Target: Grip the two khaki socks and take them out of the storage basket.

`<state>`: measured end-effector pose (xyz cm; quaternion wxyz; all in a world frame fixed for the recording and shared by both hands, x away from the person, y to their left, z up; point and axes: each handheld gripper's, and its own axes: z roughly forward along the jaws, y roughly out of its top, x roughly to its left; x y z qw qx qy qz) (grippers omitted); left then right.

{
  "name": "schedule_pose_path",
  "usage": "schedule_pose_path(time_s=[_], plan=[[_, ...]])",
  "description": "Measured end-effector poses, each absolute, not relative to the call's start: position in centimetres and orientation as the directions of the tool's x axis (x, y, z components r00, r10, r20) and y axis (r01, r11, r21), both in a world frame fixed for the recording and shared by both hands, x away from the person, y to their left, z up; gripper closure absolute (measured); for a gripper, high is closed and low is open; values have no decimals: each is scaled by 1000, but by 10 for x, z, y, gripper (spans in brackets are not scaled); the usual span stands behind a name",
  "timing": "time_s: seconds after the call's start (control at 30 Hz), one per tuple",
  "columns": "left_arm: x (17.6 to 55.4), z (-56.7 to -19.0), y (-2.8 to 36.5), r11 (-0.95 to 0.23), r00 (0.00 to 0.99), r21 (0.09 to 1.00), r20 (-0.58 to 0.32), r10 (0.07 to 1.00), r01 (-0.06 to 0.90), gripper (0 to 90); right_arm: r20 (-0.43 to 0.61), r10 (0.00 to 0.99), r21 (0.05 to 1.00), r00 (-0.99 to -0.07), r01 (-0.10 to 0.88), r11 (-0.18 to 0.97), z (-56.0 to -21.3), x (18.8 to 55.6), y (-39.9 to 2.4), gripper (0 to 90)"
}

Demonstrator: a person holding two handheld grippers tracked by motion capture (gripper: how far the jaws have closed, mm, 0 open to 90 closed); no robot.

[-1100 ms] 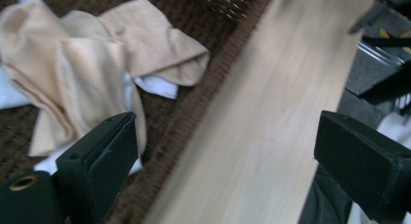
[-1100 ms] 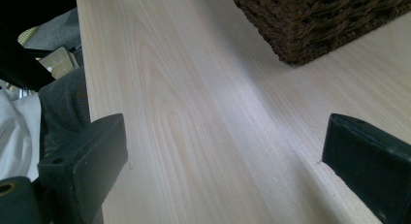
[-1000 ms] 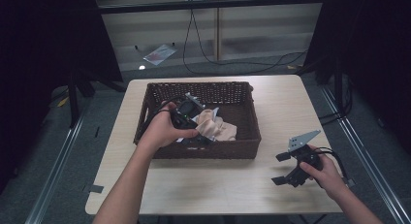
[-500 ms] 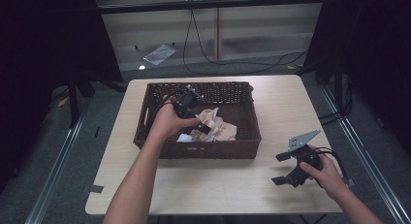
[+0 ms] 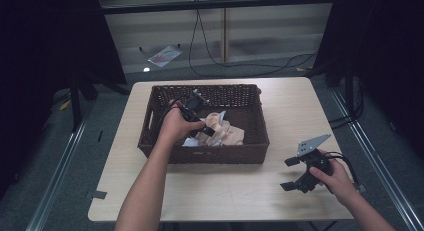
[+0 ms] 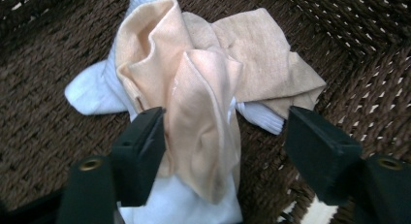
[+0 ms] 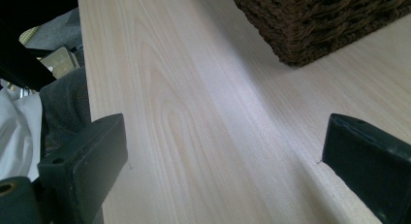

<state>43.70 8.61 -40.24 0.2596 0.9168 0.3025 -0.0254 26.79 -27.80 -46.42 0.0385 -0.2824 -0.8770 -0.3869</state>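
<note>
The left gripper point(image 5: 200, 122) is down inside the brown wicker basket point(image 5: 257, 141), lower in it than a second ago, when it hovered nearer the basket's near-left part; the hand point(image 5: 175, 125) that carries it has pushed forward and down over the heap of cloth; its jaws have just been closing, and in the left gripper view point(image 6: 225, 136) they stand part-way in, with a raised fold of the peach cloth point(image 6: 203, 112) between them; one jaw touches the fold's edge, the other jaw is apart from it with bare wicker showing in the gap, so the cloth is straddled rather than pinched and the gripper counts as not yet clenched. The peach cloth lies straight ahead of and under these jaws, bunched on the basket floor; a white cloth point(image 6: 94, 90) lies beneath it, sticking out beyond the touching jaw and under the gripper's base.

The right gripper point(image 5: 296, 174) rests on the wooden table point(image 5: 240, 191) in the same spot as before, held by the right hand point(image 5: 336, 178); in the right gripper view point(image 7: 223, 161) its jaws stand wide apart with bare table top between them, holding nothing; a corner of the basket sits ahead of it, well apart.
</note>
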Motion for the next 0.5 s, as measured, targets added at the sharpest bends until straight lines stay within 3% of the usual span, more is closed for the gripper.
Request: schedule_pose_path(time_s=[0.5], plan=[[441,-415,75,-710,830,437,-214,515,553,493,287,464,657,-838,525,542,-464,268,-278,17]])
